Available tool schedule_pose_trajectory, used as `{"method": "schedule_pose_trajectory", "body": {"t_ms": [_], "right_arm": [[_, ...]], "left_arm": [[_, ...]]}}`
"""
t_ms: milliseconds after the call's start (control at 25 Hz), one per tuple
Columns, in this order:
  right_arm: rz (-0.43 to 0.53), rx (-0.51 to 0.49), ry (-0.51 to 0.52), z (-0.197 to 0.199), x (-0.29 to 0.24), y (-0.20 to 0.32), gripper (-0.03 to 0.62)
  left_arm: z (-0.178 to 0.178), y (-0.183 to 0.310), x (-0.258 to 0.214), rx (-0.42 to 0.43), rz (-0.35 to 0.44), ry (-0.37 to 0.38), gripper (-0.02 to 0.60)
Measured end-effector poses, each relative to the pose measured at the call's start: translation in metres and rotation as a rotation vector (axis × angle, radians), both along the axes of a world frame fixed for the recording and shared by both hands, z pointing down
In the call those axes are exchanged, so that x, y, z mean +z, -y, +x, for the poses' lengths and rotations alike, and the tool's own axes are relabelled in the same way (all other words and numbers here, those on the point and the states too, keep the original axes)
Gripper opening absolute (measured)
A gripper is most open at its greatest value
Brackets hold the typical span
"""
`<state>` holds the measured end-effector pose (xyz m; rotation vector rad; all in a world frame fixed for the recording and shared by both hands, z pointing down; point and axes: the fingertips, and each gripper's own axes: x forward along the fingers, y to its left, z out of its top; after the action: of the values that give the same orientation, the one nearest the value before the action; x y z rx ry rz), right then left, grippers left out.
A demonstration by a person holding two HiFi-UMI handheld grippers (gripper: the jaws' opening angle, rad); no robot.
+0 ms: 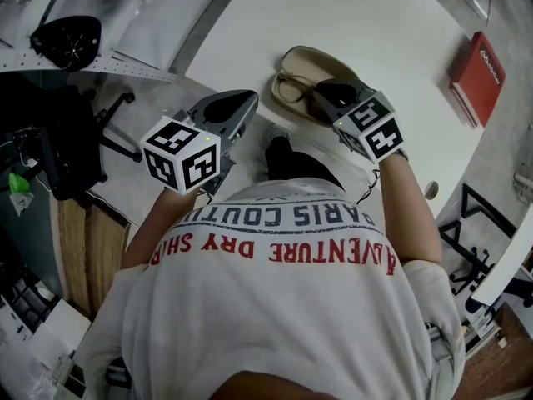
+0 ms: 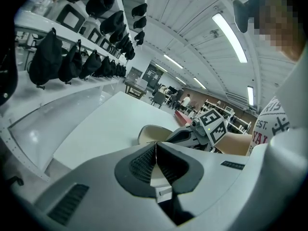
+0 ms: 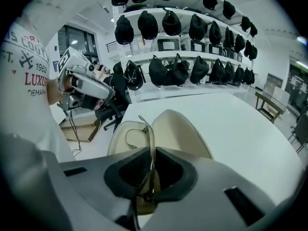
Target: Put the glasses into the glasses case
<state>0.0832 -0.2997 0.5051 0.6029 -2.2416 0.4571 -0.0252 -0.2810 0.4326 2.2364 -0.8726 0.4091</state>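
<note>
Right hand-held gripper (image 1: 325, 98) pinching glasses (image 1: 291, 86) by frame. Glasses sit over open case (image 1: 310, 55) on bench (image 1: 375, 23), 12 o'clock from person. Left hand-held gripper (image 1: 233, 111) pressed together, empty, 9 o'clock of case. Step: seating glasses. Next likely: settle flat, release, close lid.

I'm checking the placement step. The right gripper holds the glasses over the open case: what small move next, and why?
Probably lower the right gripper a little: its fingers are shut on the glasses, whose lens hangs over the open case, and I cannot tell that it rests there.
</note>
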Motion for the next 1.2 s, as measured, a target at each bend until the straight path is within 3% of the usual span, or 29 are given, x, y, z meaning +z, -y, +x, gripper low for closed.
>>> {"method": "schedule_pose_trajectory", "body": {"t_ms": [200, 280, 440, 600, 800, 1000, 1200], "right_arm": [[-0.021, 0.016, 0.034, 0.002, 0.0, 0.001, 0.049], [-0.021, 0.024, 0.043, 0.002, -0.002, 0.002, 0.128], [-0.003, 0.051, 0.062, 0.005, -0.012, -0.001, 0.175], [0.045, 0.141, 0.17, 0.011, -0.043, -0.002, 0.183], [0.109, 0.258, 0.378, 0.015, -0.098, -0.023, 0.164], [0.207, 0.331, 0.483, 0.023, -0.144, -0.06, 0.069], [0.274, 0.352, 0.573, 0.026, -0.182, -0.101, 0.033]], "left_arm": [[-0.007, 0.001, 0.0, -0.011, -0.001, 0.005, 0.028], [-0.007, 0.002, 0.0, -0.007, 0.001, 0.004, 0.028], [-0.002, -0.001, -0.002, 0.01, 0.005, -0.007, 0.028], [0.007, -0.008, -0.01, 0.038, 0.021, -0.027, 0.028], [0.022, -0.026, -0.031, 0.085, 0.063, -0.066, 0.028], [0.037, -0.049, -0.056, 0.113, 0.103, -0.126, 0.028], [0.046, -0.077, -0.084, 0.145, 0.131, -0.185, 0.028]]}}
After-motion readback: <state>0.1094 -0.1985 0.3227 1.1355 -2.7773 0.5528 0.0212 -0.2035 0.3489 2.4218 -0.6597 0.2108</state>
